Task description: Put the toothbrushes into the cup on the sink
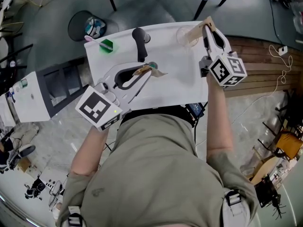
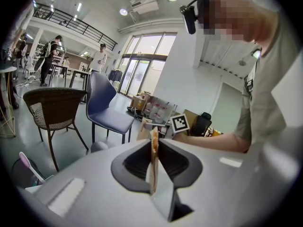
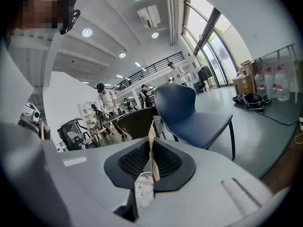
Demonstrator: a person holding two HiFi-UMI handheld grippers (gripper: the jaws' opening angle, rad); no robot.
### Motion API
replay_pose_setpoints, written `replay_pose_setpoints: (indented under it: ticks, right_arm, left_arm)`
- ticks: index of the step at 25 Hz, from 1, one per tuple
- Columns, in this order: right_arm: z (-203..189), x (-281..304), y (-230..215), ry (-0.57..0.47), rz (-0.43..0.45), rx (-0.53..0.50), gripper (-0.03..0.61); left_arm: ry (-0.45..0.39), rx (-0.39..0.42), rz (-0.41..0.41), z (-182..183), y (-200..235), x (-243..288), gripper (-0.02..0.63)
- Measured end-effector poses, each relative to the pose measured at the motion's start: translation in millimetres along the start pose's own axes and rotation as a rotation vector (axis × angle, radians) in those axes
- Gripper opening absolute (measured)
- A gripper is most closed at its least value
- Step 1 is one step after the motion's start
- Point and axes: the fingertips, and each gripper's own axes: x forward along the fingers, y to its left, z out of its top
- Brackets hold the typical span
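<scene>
Clear cup (image 1: 183, 35) sits on the white sink (image 1: 175, 86), and I honestly can't tell what's in it. My right gripper (image 1: 207, 28) jaws pinch a flat brown piece (image 1: 195, 32) just beside it. My left gripper (image 1: 147, 71) jaws clamp a second brown piece (image 1: 158, 72).

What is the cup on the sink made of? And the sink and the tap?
The cup looks like clear glass or plastic: the white sink shows through it. The sink is plain, smooth white, maybe ceramic or plastic; I can't tell which. The tap is dull black with no shine, likely coated metal or plastic.
</scene>
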Motion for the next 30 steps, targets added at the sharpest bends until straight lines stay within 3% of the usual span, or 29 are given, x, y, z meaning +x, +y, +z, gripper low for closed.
replay_pose_setpoints:
  ticks: [7,16,30]
  right_arm:
    - [0.5,-2.9,1.4,-0.004,-0.002,0.010,0.020]
    - [9.2,-8.0,-3.7,-0.035,-0.013,0.017,0.032]
    - [21.7,-52.3,-5.0,-0.074,-0.031,0.010,0.051]
  left_arm:
    - [-0.008,-0.024,-0.009,7.7,-8.9,-0.1,0.048]
    - [-0.001,0.013,-0.004,1.6,-6.4,-1.5,0.048]
    - [-0.018,0.026,-0.018,9.3,-38.8,-2.6,0.048]
